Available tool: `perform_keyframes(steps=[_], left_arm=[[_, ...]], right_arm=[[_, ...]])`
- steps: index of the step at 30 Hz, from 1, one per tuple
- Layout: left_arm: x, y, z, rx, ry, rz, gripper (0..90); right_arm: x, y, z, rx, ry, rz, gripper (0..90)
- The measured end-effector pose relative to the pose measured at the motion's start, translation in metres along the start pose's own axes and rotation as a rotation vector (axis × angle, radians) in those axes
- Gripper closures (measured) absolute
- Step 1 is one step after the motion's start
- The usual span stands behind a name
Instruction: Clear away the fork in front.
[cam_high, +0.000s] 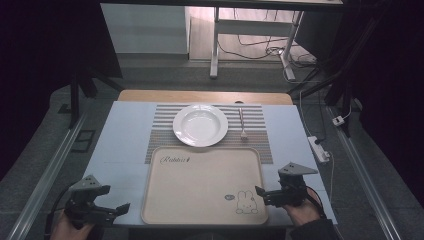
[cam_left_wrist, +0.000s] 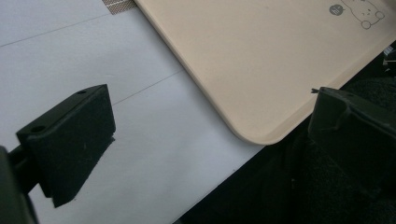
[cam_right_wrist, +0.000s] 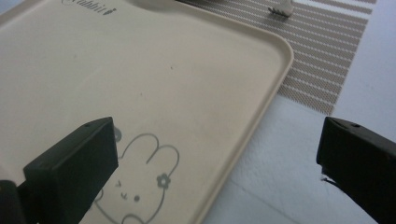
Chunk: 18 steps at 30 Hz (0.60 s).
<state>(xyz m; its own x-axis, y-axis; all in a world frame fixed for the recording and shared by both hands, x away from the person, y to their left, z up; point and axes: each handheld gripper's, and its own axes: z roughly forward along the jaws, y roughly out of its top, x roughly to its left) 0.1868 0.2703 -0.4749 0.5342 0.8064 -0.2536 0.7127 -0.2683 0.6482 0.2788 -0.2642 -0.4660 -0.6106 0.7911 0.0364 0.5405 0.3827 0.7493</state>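
A beige tray (cam_high: 200, 185) with a rabbit drawing lies at the table's front middle, with nothing on it. Behind it a white plate (cam_high: 200, 125) sits on a striped placemat (cam_high: 260, 145), and a fork (cam_high: 242, 125) lies just right of the plate. My left gripper (cam_high: 114, 198) hovers open at the front left, pointing toward the tray's near-left corner (cam_left_wrist: 252, 135). My right gripper (cam_high: 261, 195) is open at the tray's near-right edge, over the rabbit (cam_right_wrist: 149, 177). In the right gripper view, the fork's tines (cam_right_wrist: 280, 10) rest on the placemat (cam_right_wrist: 317, 56).
The pale table top (cam_high: 120, 145) has bare room left and right of the tray. Its front edge runs right below both grippers. A white power strip (cam_high: 318, 148) and cables lie off the right side. A desk frame (cam_high: 215, 45) stands beyond the table.
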Motion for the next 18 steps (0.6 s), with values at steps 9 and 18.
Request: perform_keyframes(steps=[9,18], left_arm=[[0.0,0.0,0.0,0.0,0.001,0.0,1.2],[0.0,0.0,0.0,0.002,0.002,-0.001,1.3]], right_arm=[[-0.005,0.015,0.023,0.011,-0.015,-0.019,0.0],[-0.011,0.031,0.043,0.004,-0.048,-0.05,0.0]])
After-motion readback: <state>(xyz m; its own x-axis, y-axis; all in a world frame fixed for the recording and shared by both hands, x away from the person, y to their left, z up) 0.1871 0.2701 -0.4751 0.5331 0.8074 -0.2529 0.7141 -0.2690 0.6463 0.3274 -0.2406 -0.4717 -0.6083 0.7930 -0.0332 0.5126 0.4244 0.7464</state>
